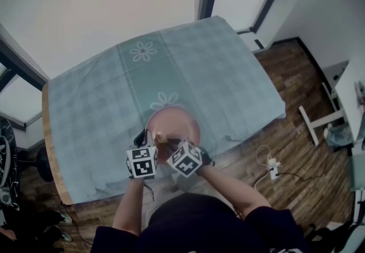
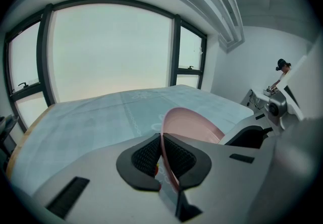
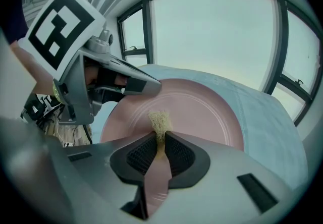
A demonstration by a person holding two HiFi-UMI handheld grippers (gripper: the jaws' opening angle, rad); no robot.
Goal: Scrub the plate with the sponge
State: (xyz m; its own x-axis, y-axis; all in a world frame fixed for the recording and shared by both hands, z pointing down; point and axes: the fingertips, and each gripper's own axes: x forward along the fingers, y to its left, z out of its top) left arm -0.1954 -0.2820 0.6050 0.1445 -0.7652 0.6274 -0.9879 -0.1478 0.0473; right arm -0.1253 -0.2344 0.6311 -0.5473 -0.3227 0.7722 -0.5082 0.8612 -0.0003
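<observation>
My left gripper (image 2: 162, 156) clamps its fingers on the rim of the plate (image 2: 194, 123), tilting it up over the bench (image 1: 97, 109) at lower centre, so my right gripper (image 3: 160, 153), fingers pinched on the sponge (image 3: 160, 121), can work across its face.

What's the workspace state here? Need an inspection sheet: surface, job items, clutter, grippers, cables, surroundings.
Surface: table under a pale checked tablecloth with flower prints; wooden edge bare at the left.
Job's things: pink plate, held tilted near the table's near edge; sponge, appears pressed to the plate's face.
Clutter: nothing seen on the tablecloth.
Grippers: left gripper shut on the plate's rim; right gripper shut on the sponge.
Cables: white cable and power strip on the floor, right of the table.
Surroundings: wooden floor, windows beyond the table, white desk frame at the right.
</observation>
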